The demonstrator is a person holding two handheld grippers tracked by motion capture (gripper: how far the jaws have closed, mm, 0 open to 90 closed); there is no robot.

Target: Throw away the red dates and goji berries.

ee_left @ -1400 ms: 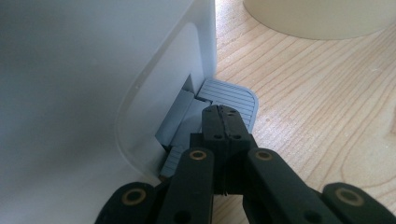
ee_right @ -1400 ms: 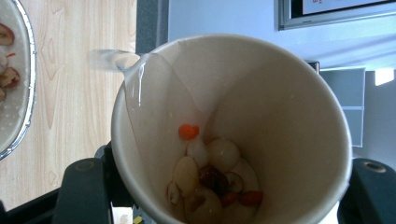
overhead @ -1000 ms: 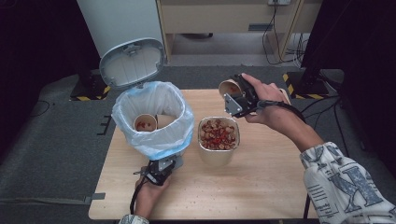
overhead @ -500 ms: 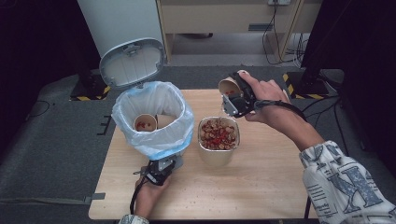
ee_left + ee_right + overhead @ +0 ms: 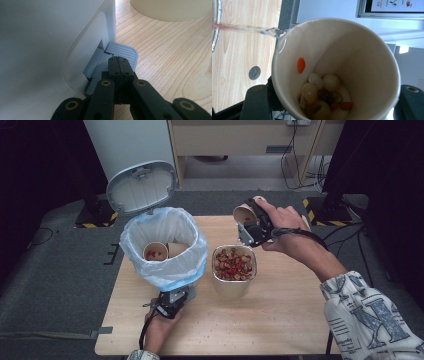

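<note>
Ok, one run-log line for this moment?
right tool: shut on paper cup, tilted, pouring liquid | left tool: shut, on bin pedal | sieve bowl: full

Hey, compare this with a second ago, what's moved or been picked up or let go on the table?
Nothing has visibly changed. The right tongs still hold the tilted paper cup over the bowl of food, with liquid running from its rim. The left tongs stay shut on the pedal of the bin, whose lid remains up.
</note>
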